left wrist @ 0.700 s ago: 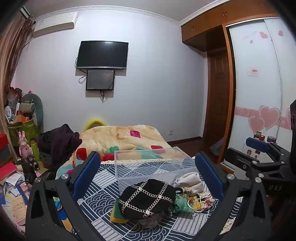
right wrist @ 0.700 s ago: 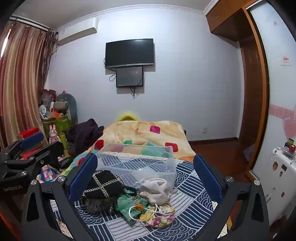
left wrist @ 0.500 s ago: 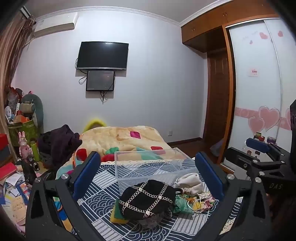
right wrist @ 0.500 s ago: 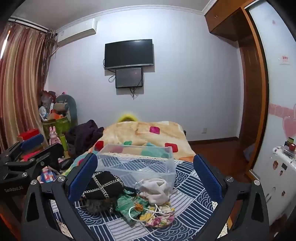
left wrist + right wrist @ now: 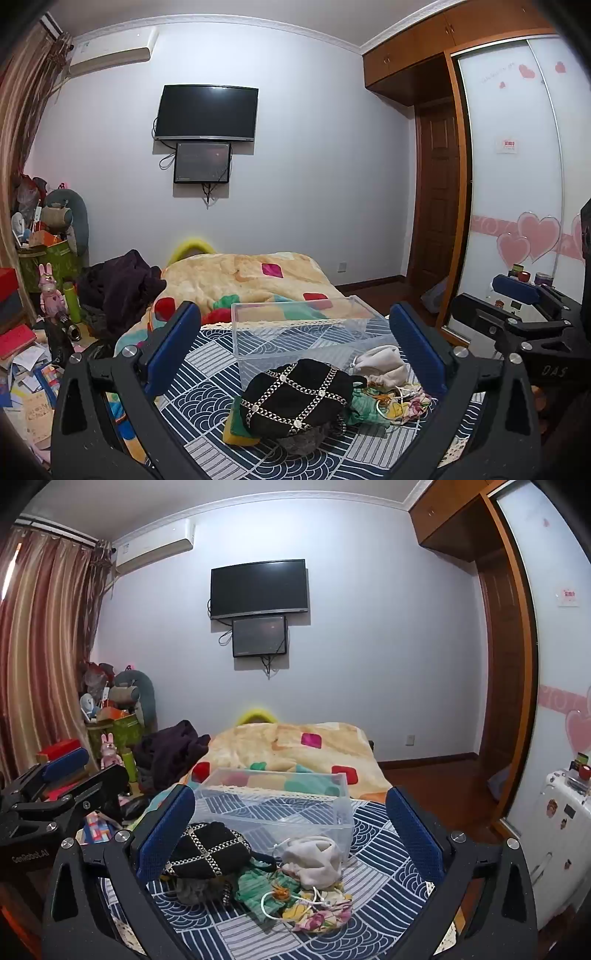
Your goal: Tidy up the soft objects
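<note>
Left wrist view: left gripper [image 5: 295,350] fingers spread wide, holding nothing, touching nothing. Black studded pouch [image 5: 295,398] at 6 o'clock between them, on the bed [image 5: 207,373], touching clear plastic bin [image 5: 306,332] at 12. Right wrist view: right gripper [image 5: 291,830] likewise spread wide, empty; white cloth [image 5: 314,860] and green cloth [image 5: 258,886] below.

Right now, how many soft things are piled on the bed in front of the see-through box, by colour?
Black studded quilted pouch: 1
Cream drawstring cloth bag: 1
Green knitted cloth: 1
Floral pastel cloth: 1
Grey fuzzy bundle: 1
Yellow-green sponge pad: 1
Total: 6, though overlaps may hide more. The clear plastic box looks empty.
</note>
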A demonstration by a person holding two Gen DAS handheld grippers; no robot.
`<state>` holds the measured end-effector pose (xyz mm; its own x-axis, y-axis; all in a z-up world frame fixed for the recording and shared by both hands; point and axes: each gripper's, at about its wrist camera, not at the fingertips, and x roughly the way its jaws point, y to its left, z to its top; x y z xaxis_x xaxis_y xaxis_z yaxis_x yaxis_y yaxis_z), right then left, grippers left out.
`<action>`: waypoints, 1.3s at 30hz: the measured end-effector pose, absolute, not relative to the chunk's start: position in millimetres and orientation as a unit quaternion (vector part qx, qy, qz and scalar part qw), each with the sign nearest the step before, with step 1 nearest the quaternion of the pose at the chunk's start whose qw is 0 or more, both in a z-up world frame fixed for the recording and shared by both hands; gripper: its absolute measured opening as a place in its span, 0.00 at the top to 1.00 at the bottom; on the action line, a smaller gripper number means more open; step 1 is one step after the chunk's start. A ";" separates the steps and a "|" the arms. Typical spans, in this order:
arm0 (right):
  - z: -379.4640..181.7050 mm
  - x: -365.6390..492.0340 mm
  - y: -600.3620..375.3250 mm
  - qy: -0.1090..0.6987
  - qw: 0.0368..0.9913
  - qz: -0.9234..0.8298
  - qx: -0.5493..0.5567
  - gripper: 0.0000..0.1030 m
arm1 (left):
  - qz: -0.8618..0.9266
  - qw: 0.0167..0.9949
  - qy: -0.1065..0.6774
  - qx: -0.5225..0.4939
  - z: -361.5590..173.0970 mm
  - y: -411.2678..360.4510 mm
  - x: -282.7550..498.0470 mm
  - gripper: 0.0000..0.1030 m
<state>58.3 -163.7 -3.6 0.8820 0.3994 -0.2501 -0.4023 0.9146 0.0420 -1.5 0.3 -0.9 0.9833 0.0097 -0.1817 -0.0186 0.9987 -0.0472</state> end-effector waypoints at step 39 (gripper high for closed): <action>1.8 55.3 -163.3 0.124 0.970 0.209 -0.004 0.00 | 0.007 0.996 0.087 -0.032 5.8 1.2 -3.7 0.00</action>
